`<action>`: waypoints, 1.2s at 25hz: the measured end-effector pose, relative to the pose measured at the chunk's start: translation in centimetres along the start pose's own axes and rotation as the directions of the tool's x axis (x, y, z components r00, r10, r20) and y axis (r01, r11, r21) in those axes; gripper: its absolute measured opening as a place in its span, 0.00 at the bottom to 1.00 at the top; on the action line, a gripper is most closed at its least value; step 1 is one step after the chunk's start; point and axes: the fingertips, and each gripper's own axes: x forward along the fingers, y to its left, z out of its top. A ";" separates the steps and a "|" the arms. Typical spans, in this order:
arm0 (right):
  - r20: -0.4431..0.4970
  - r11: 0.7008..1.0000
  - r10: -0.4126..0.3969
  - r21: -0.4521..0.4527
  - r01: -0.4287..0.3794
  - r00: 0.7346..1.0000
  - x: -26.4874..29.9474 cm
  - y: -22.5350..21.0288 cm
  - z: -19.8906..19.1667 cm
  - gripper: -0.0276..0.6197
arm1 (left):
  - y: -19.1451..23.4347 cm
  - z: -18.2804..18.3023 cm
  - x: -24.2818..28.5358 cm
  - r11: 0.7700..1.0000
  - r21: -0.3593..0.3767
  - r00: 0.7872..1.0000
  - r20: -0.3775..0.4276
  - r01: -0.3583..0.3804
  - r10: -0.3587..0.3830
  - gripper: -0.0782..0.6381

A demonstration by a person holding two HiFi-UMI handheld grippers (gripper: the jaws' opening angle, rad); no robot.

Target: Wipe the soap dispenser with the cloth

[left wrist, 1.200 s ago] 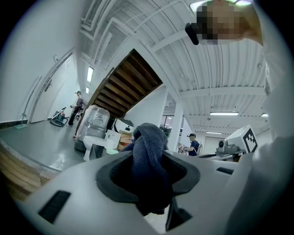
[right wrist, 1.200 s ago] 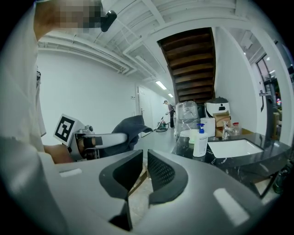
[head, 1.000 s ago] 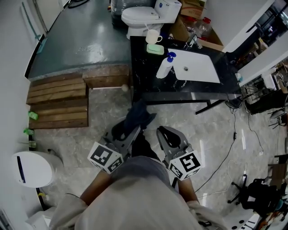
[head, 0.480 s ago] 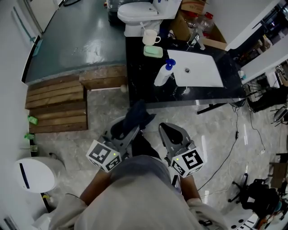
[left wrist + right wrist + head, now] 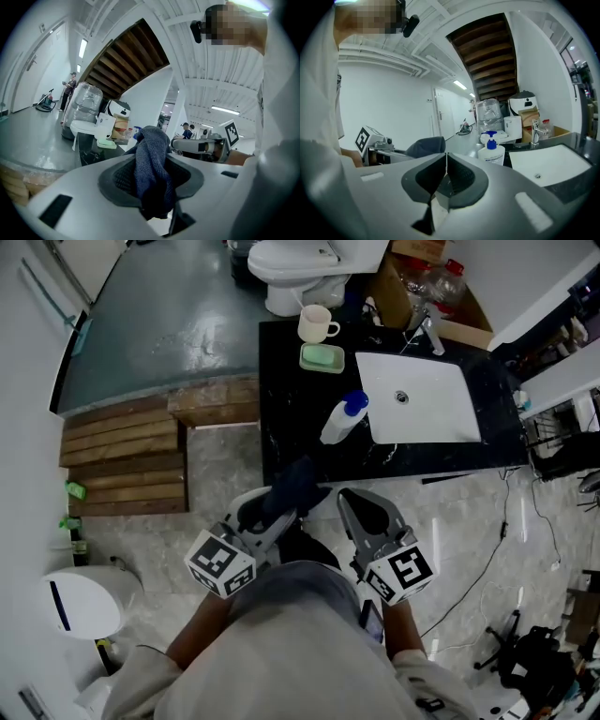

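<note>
A white soap dispenser (image 5: pixel 343 417) with a blue pump stands on the black counter (image 5: pixel 281 390), just left of the white sink (image 5: pixel 418 397); the right gripper view has the same soap dispenser (image 5: pixel 491 151) ahead of the jaws. My left gripper (image 5: pixel 281 507) is shut on a dark blue cloth (image 5: pixel 292 486), which bunches up between the jaws of the left gripper (image 5: pixel 152 176) as a thick fold of cloth (image 5: pixel 151 168). My right gripper (image 5: pixel 361 505) is shut and holds nothing; the jaws of the right gripper (image 5: pixel 446 161) meet. Both grippers sit just short of the counter's near edge.
A cream mug (image 5: pixel 316 323) and a green soap dish (image 5: pixel 322 358) sit at the counter's far left. A tap (image 5: pixel 427 332) stands behind the sink. A toilet (image 5: pixel 295 261), a wooden step (image 5: pixel 127 456), a white bin (image 5: pixel 75 602) and floor cables (image 5: pixel 487 549) surround me.
Both grippers and the person have moved forward toward the counter; the cloth now reaches its near edge. The left gripper still holds the cloth and the right stays shut.
</note>
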 end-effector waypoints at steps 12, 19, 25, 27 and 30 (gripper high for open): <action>0.059 0.999 0.025 0.036 -0.028 0.998 3.3 -7.6 1.5 0.06 | 3.0 1.2 6.5 0.999 0.045 0.998 -0.063 0.017 -0.014 0.31; 0.051 1.000 0.014 0.021 -0.015 0.999 4.8 -10.2 2.0 0.08 | 4.3 1.4 7.2 0.999 0.036 0.998 -0.053 -0.023 0.024 0.31; 0.074 1.000 0.000 0.017 -0.001 0.997 6.1 -11.3 2.7 0.12 | 5.8 2.0 6.8 0.998 0.039 0.998 -0.035 -0.055 0.056 0.31; 0.066 1.000 0.002 0.010 -0.002 0.998 6.6 -11.7 2.6 0.16 | 6.0 2.1 7.3 0.999 0.037 0.999 -0.037 -0.032 0.033 0.31; 0.048 1.000 0.001 -0.002 -0.001 0.999 7.6 -12.1 2.3 0.19 | 6.5 1.7 8.0 0.999 0.042 0.997 -0.069 0.021 -0.018 0.31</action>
